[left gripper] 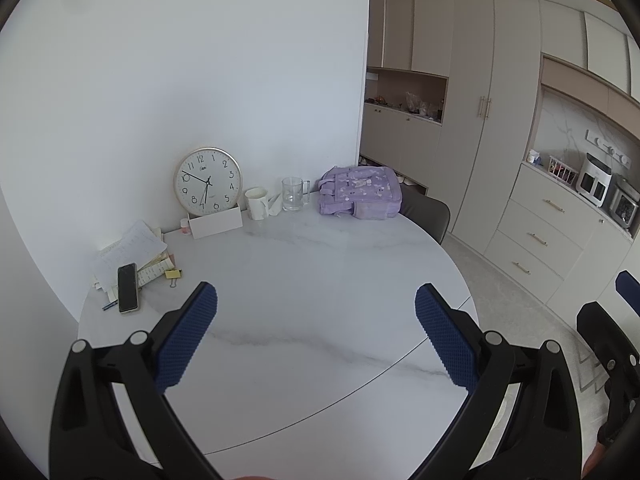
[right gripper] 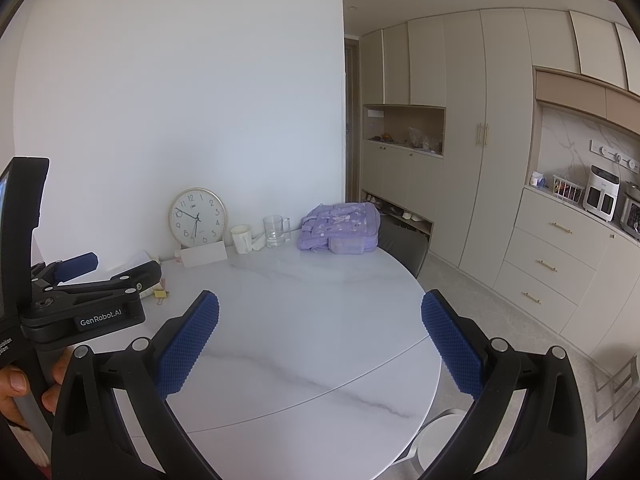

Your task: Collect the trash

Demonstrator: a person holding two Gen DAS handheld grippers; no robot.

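A round white marble table [left gripper: 320,248] lies ahead in both views. A crumpled white piece of paper or tissue [left gripper: 275,205] [right gripper: 258,243] rests against the wall between a white mug [left gripper: 256,202] and a glass mug [left gripper: 294,194]. A loose pile of papers [left gripper: 132,250] lies at the table's left edge. My left gripper [left gripper: 316,300] hovers open over the near middle of the table, holding nothing. My right gripper [right gripper: 320,304] is open too, beside it and empty. In the right wrist view the left gripper [right gripper: 128,262] appears at the left, held by a hand.
A wall clock [left gripper: 208,181] leans behind a white box [left gripper: 216,224]. A phone [left gripper: 128,288] lies on the papers, with yellow sticky notes [left gripper: 173,274] beside them. A purple bag [left gripper: 360,192] sits at the back right, a dark chair [left gripper: 426,210] behind it. Cabinets [left gripper: 480,140] fill the right.
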